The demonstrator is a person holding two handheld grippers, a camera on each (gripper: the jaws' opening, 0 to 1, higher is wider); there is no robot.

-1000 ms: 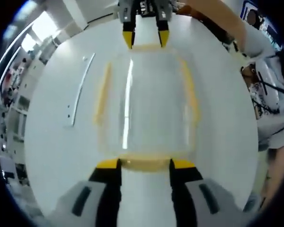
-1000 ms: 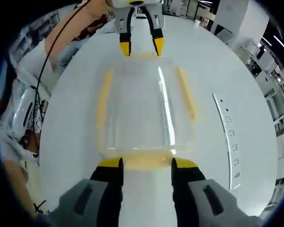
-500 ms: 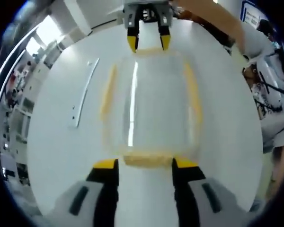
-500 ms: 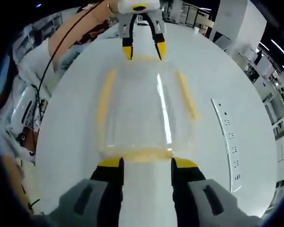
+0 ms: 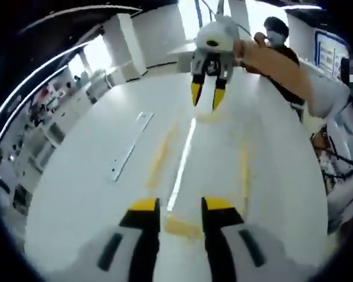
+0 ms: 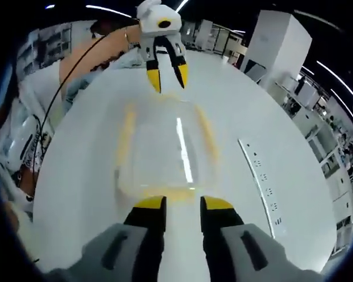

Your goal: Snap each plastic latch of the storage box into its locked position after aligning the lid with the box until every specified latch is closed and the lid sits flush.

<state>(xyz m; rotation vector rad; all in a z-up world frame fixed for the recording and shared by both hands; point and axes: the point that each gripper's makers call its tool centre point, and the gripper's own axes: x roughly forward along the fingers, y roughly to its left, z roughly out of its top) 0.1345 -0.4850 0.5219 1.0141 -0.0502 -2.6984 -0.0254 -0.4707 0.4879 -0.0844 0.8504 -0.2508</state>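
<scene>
A broad, smooth white worktop (image 6: 270,117) carries everything, its surface glossy enough to throw back ceiling light. In the middle of it sits the storage box (image 6: 165,153), a clear plastic tub with rounded corners and a clear lid (image 6: 159,138) on top; a bright streak of reflected light runs along the lid. Pale yellow latches (image 6: 127,132) run down its two long sides and its two short ends, soft-edged through the blur, and whether they are snapped down cannot be told. In the left gripper view the same box (image 5: 194,164) looks long and flattened, with a yellow end latch (image 5: 181,226) lying just beyond the near jaws.

A long white strip with small holes (image 6: 262,179) lies flat on the worktop towards one edge, well apart from the box.

The right gripper (image 6: 182,204), black with yellow tips on grey bodies, hangs at one short end of the box, jaws narrowly parted and holding nothing. The left gripper (image 5: 173,205) hangs at the opposite end, jaws likewise a narrow gap apart, empty.
</scene>
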